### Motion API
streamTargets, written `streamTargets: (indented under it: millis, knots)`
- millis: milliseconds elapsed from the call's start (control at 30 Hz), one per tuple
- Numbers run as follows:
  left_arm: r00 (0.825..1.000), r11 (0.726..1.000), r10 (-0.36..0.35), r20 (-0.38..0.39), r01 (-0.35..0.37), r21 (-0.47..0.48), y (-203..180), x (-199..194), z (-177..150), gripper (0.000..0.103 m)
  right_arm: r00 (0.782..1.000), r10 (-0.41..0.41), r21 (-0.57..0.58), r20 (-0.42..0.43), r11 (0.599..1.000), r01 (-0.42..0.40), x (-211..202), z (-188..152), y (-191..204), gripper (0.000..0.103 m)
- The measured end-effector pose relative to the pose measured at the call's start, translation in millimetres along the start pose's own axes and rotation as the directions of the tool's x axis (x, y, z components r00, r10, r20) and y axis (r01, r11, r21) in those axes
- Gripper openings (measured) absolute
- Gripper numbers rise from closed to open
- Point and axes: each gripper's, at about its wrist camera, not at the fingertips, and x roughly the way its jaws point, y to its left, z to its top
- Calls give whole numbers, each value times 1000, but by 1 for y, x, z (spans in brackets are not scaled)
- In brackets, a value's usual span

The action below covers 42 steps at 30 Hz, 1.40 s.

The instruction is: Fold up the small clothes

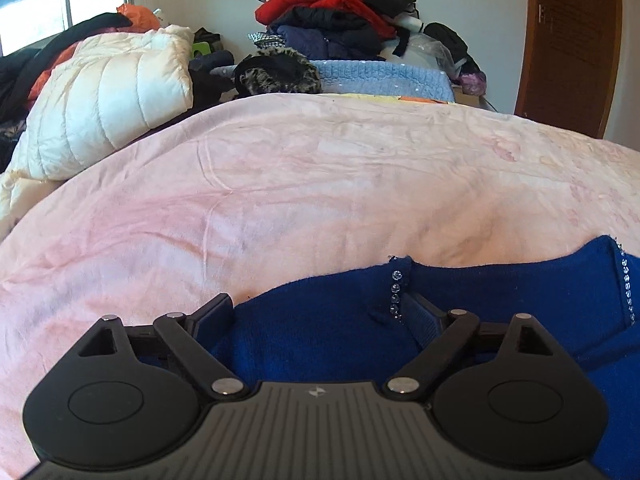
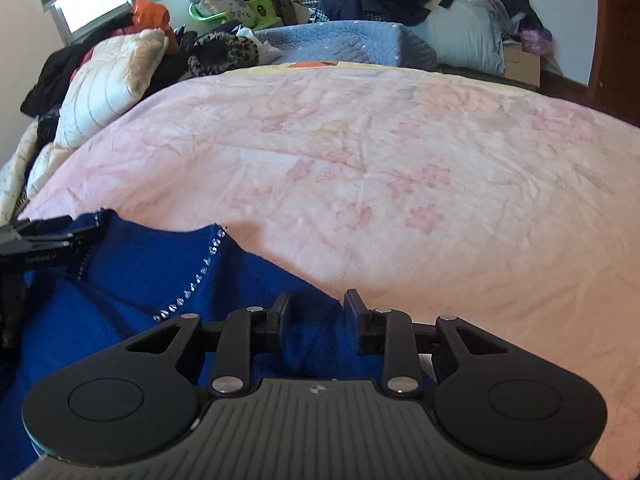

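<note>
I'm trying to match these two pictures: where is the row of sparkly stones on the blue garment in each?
Left wrist view: stone row at the far right edge, on the blue garment.
Right wrist view: stone row at lower left, running diagonally.
Shared landmark: white puffy jacket.

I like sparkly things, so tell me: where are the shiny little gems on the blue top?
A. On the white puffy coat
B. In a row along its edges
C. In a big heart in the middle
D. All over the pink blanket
B: the gems run in a line along an edge of the blue top, and the left wrist view shows another row down an edge too.
</note>
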Motion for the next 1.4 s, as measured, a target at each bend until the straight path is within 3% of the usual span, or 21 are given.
streamTargets:
  millis: [33, 100, 200, 300, 467, 533, 600, 700, 733, 767, 833, 867, 900, 967, 1033, 1200, 1233, 1300, 1400]
  knots:
    - [1000, 1000, -3, -2, 3, -7, 2, 1, 0, 94, 1000, -17, -16, -7, 1000, 17, 1, 1, 4, 11]
    - [1000, 1000, 1, 1, -1, -1, 0, 0, 0, 94, 1000, 3, -2, -10, 1000, -3, -4, 4, 5, 10]
    - [1000, 1000, 4, 7, -4, 2, -1, 1, -1, 96, 998, -52, 32, 43, 998, 50, -17, 5, -6, 8]
    - [1000, 1000, 4, 0, -4, -11, 1, 4, 0, 100, 998, -60, 75, 14, 995, 59, -7, -4, -18, 7]
    - [1000, 1000, 17, -6, -17, -14, 1, 4, 1, 101, 997, -58, 84, 59, 995, 53, -7, -7, -6, 25]
    - [999, 999, 51, -1, -51, -9, 0, -5, 3, 101, 994, -23, 136, 104, 991, 8, -18, -8, -6, 26]
    - [999, 999, 38, 23, -38, -7, 0, -17, 0, 99, 989, 5, 135, 145, 990, -25, -33, -11, -2, 26]
    - [998, 998, 51, 24, -52, 39, -6, -10, -8, 101, 993, 36, 103, 110, 994, -48, -33, -15, 5, 25]
    - [999, 999, 43, 24, -44, 22, -4, -6, -7, 102, 997, 21, 88, 79, 996, -28, -25, -17, 7, 30]
    - [999, 999, 37, 11, -37, -1, -1, -2, -3, 103, 999, -26, 73, 43, 997, 23, -13, -19, 7, 24]
    - [1000, 999, 25, -7, -25, -34, 3, 2, 0, 103, 995, -55, 70, 88, 996, 49, -9, -19, 1, 18]
    - [999, 999, 37, -3, -37, -26, 1, -1, 0, 103, 994, -62, 139, 85, 989, 50, -11, -17, -6, 19]
    - [998, 998, 58, 14, -58, -23, 0, -7, 0, 101, 993, -70, 196, 94, 979, 50, -16, -15, -10, 30]
    - [993, 996, 64, 104, -57, -67, 7, -37, -6, 101, 984, -82, 206, 159, 977, 48, -36, -21, -7, 32]
    - [982, 987, 16, 186, 14, -161, 25, -77, -12, 101, 980, -67, 177, 186, 984, 33, -60, -30, 1, 32]
    - [925, 926, -67, 373, 197, -322, 80, -199, -57, 102, 973, 32, 115, 228, 992, -60, -136, -87, 31, 35]
    - [916, 919, -79, 394, 220, -327, 91, -223, -69, 102, 974, 54, 107, 219, 991, -79, -147, -102, 38, 44]
    - [903, 915, -88, 421, 240, -324, 110, -269, -92, 102, 977, 95, 100, 192, 988, -116, -171, -138, 54, 50]
    - [911, 916, -103, 399, 244, -319, 136, -319, -122, 102, 980, 128, 122, 149, 982, -147, -195, -185, 69, 51]
